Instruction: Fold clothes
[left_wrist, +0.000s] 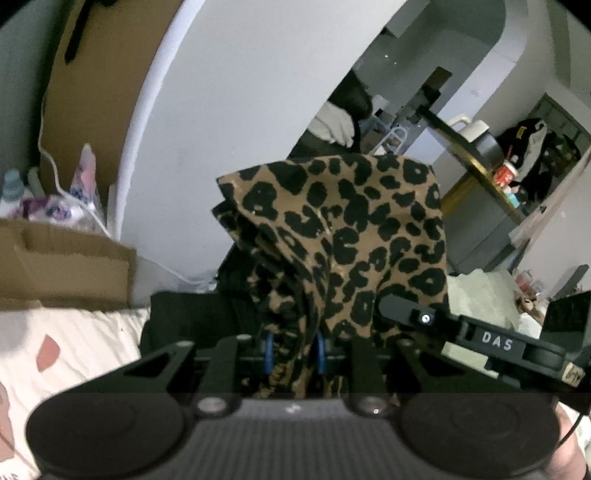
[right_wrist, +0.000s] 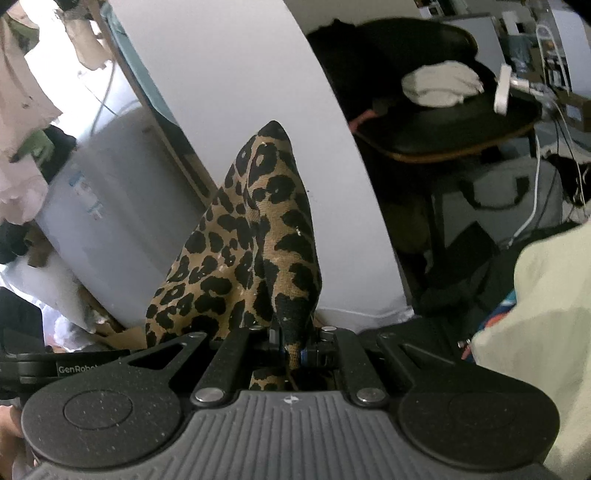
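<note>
Both tongs grip the same tan, black-spotted leopard-print fabric garment (left_wrist: 343, 236). The left tongs (left_wrist: 295, 350) are pinched on a bunched fold between blue pads; the right tongs (right_wrist: 293, 347) are clamped nearly closed on a peaked corner. The cloth hangs raised, apparently above a white patterned bedsheet (left_wrist: 74, 350) at near left.

Ahead of you stands a broad white wall panel (left_wrist: 229, 110), with a cardboard box (left_wrist: 62, 258) at its foot on the left. To your right a black chair (right_wrist: 443, 122) carries a pale bundle of cloth (right_wrist: 441, 85), and daylight glares in at far left (right_wrist: 85, 85).
</note>
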